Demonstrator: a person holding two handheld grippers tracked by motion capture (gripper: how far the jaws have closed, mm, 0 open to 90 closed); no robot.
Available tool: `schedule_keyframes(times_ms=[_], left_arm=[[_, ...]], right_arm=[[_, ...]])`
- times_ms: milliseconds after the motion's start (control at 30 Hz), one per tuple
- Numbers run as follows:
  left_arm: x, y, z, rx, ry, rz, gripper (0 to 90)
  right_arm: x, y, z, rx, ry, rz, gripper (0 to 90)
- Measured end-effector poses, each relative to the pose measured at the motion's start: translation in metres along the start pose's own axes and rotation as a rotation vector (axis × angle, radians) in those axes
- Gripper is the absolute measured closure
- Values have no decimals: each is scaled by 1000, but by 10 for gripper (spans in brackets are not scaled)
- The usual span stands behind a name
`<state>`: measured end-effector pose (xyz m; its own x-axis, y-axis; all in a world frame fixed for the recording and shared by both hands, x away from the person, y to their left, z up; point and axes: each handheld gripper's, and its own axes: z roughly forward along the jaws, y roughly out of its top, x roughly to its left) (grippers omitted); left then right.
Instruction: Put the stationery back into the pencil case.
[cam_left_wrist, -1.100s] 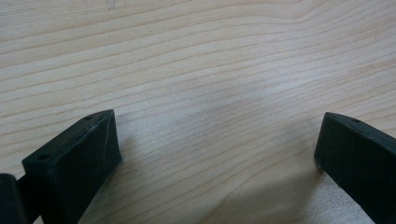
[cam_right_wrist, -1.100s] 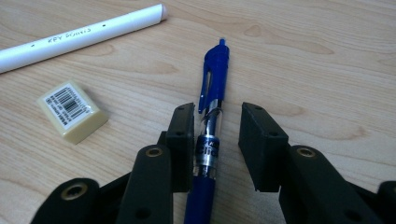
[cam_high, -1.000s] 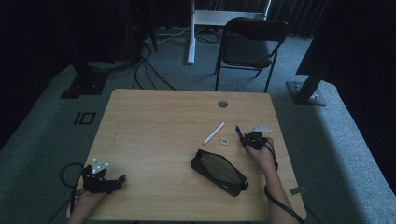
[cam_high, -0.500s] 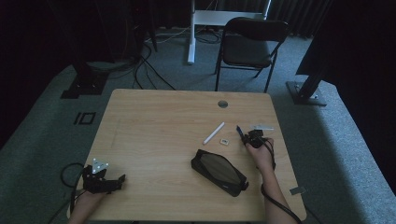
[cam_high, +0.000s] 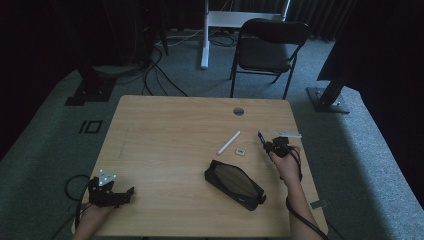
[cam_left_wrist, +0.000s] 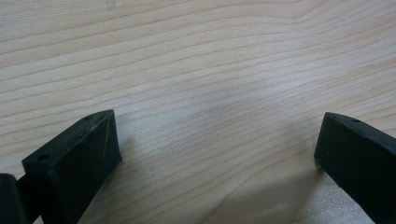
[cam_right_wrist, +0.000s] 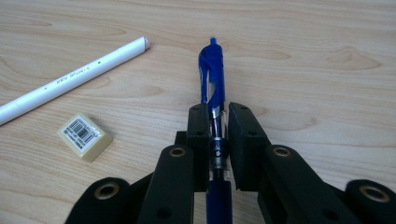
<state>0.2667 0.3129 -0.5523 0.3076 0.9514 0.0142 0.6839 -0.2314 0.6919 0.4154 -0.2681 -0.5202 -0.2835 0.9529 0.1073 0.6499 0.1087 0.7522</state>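
A blue pen is clamped between the jaws of my right gripper, its clip end sticking out forward over the wooden table. From above, that right gripper is near the table's right edge with the pen pointing up-left. A white pen and a small eraser lie just left of it. My left gripper rests at the near left corner, and in its own view the left gripper is open over bare wood.
A black pencil case lies slantwise on the table in front of the right hand. A round cable hole sits near the far edge. Beyond the table stands a black chair, with stands and cables on the floor.
The right gripper, with the blue pen in it, has shifted slightly to the right. The left gripper has stayed put.
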Motion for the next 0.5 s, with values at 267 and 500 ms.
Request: schedule_keyframes(times_ms=[267, 500], left_arm=[[0, 0, 0, 0, 0, 0, 2], [0, 0, 0, 0, 0, 0, 2]], right_arm=[[1, 5, -13, -20, 20, -8, 795], [5, 13, -27, -48, 38, -29, 795]])
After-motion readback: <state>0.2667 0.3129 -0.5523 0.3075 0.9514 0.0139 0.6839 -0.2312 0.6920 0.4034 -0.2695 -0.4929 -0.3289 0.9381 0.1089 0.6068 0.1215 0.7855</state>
